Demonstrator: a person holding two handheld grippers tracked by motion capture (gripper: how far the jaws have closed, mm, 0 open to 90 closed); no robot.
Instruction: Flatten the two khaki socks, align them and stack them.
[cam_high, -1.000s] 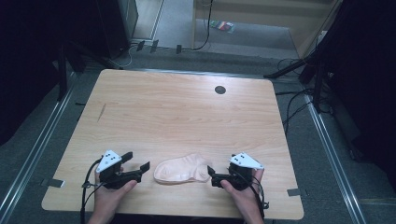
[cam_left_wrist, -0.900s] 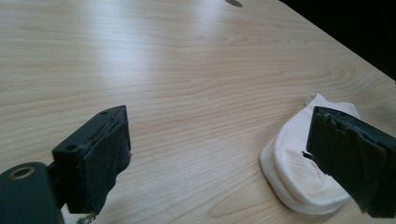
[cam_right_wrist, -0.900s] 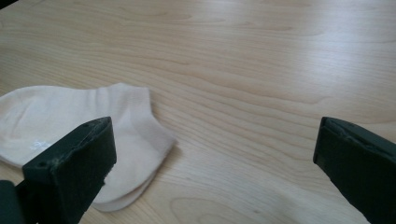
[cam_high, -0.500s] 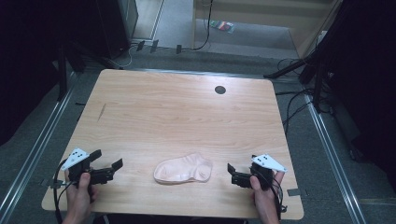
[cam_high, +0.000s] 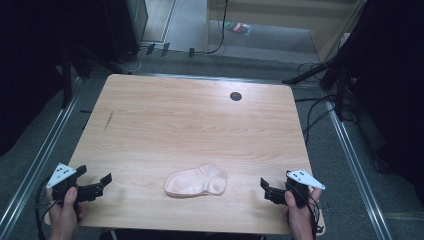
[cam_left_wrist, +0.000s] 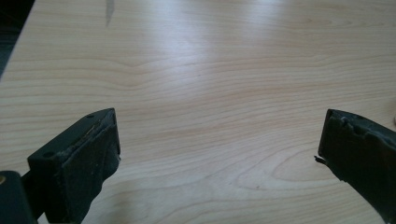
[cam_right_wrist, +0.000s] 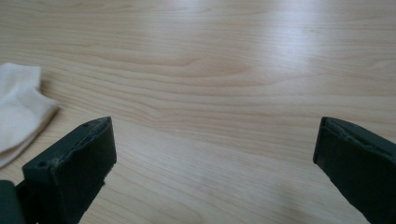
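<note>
Sock (cam_right_wrist: 21, 109) cut off by left edge, right gripper view; rest hidden.

Sock (cam_high: 196, 181) lies on table (cam_high: 200, 125) near its front edge, about midway; left gripper (cam_high: 100, 186) well left of sock at front left corner, right gripper (cam_high: 266, 190) right of sock, nearer; round hole (cam_high: 235, 96) far behind sock, slightly right

The counter (cam_high: 190, 120) lies bare across the upper and middle of the frame, open to passage from either side. The one obstacle is the sock (cam_high: 196, 181), lying flat at lower centre. It lies well apart from the left gripper (cam_high: 95, 189) at lower left and the right gripper (cam_high: 267, 191) at lower right, with bare wood on both sides.
</note>
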